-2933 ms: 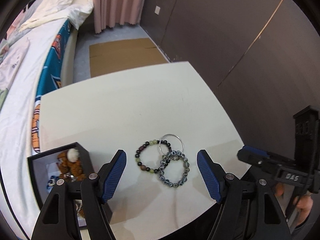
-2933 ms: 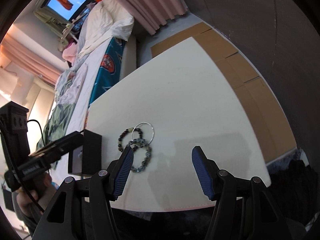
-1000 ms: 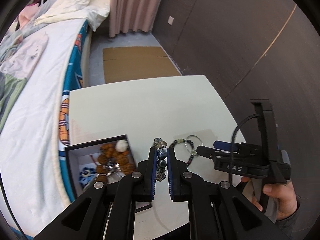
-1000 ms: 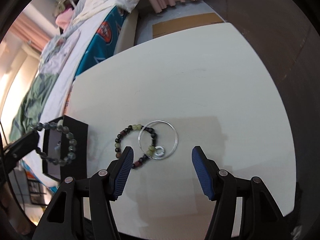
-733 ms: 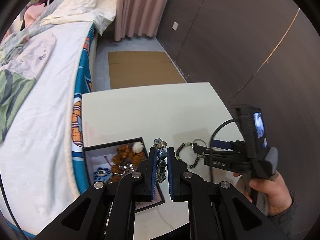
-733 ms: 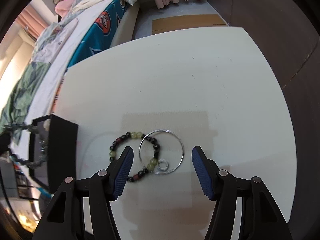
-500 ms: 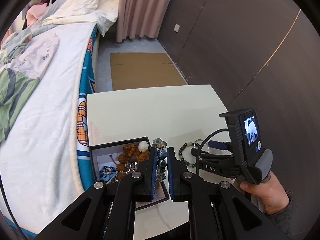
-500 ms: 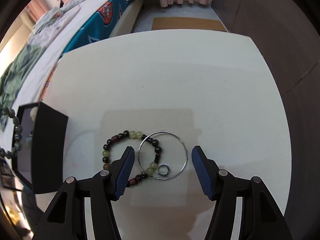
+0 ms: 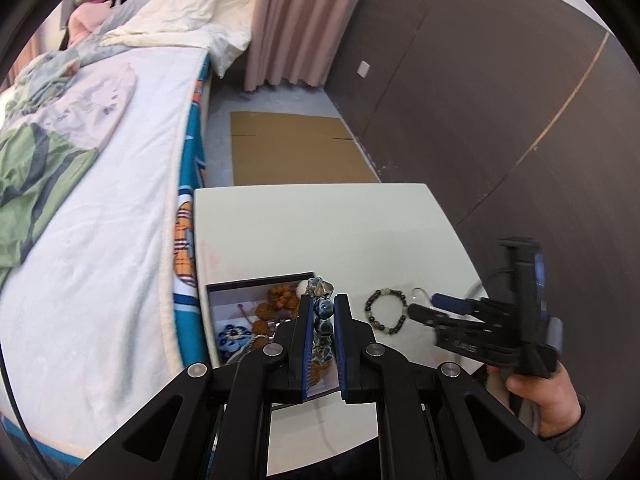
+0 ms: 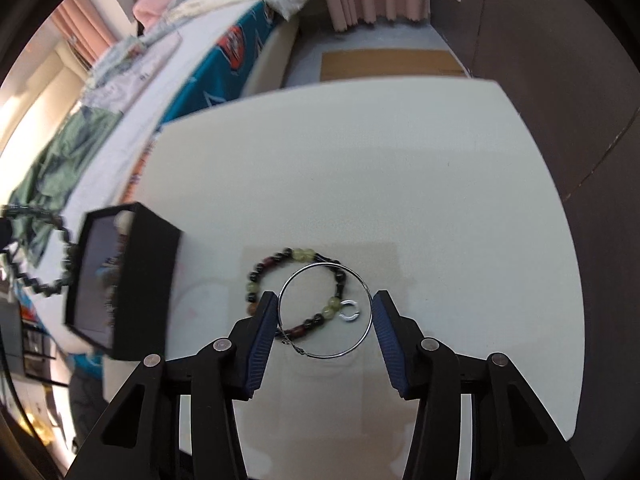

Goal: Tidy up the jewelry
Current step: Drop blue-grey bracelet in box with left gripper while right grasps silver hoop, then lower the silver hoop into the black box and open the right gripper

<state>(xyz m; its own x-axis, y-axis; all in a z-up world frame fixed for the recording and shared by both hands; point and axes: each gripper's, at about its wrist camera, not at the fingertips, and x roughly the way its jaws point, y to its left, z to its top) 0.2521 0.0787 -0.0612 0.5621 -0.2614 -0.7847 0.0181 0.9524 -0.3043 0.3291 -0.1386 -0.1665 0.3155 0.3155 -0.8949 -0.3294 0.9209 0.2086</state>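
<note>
My left gripper is clamped tight on the blue-grey beaded bracelet, which runs up between the pads and pokes out past the tips, and I have it hanging over the open black jewelry box at the left side of the white table. My right gripper points down at the table with its jaws closing around the thin silver bangle; the pads do not yet press it, as far as I can tell. The bangle lies across the dark-and-green beaded bracelet, and a small silver ring sits inside the hoop. That overlap is my main worry: if the pads meet the wire while it rests on the beads, I judge the hoop could skate sideways, tilt up off one pad, or drag the beaded bracelet with it. The little ring could be flicked away across the smooth top. A thin round wire also gives the flat pads little to bite, so a lift may end in a drop. On the left, only a few beads are pinched, so releasing while the strand straddles the box wall could leave part of it outside.
</note>
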